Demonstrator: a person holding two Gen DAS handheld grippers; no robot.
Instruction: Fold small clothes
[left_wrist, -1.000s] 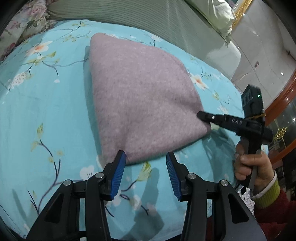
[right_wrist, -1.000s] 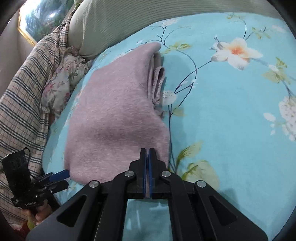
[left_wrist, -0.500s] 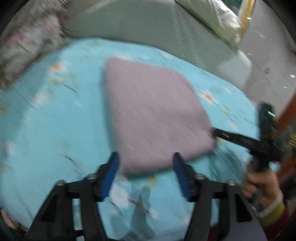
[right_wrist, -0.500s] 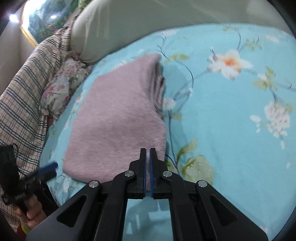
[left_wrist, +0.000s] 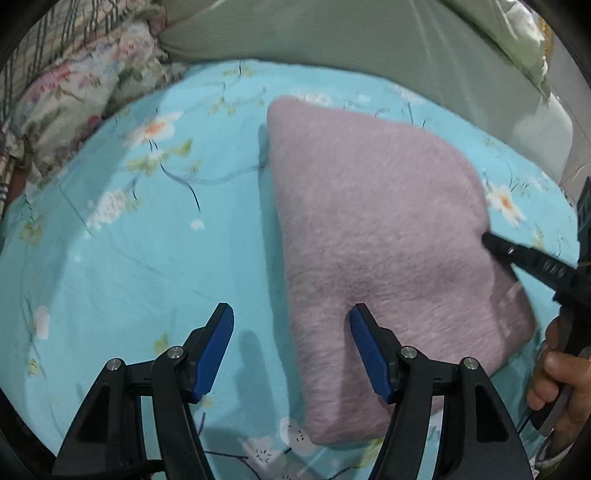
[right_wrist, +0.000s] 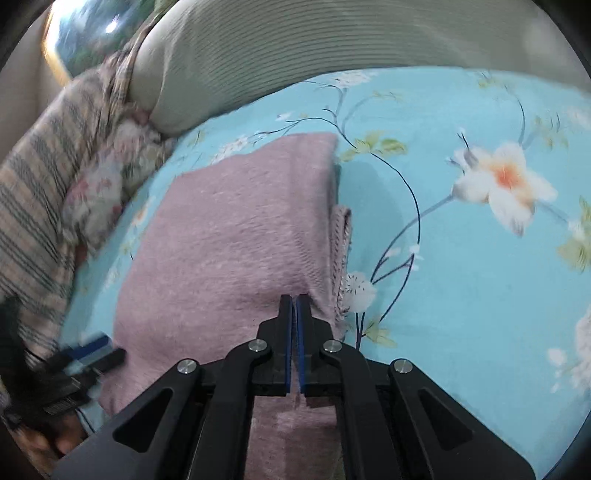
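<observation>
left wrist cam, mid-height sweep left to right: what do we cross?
Floral pillow → turquoise floral bedsheet → folded mauve garment → right gripper, its tip against the garment's right edge → person's hand holding it.

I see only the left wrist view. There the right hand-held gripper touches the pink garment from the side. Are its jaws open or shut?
Observer: Shut, or nearly. In the right wrist view the jaws of the right hand-held gripper leave only a thin slit, near the edge of the garment.
Operator: Does it hold cloth?
Observer: I cannot tell. Cloth lies under it, but the slit is too narrow to judge.
Operator: Is the fold tidy on that side?
Observer: Not fully. A ribbed inner layer sticks out beside the top layer.
</observation>
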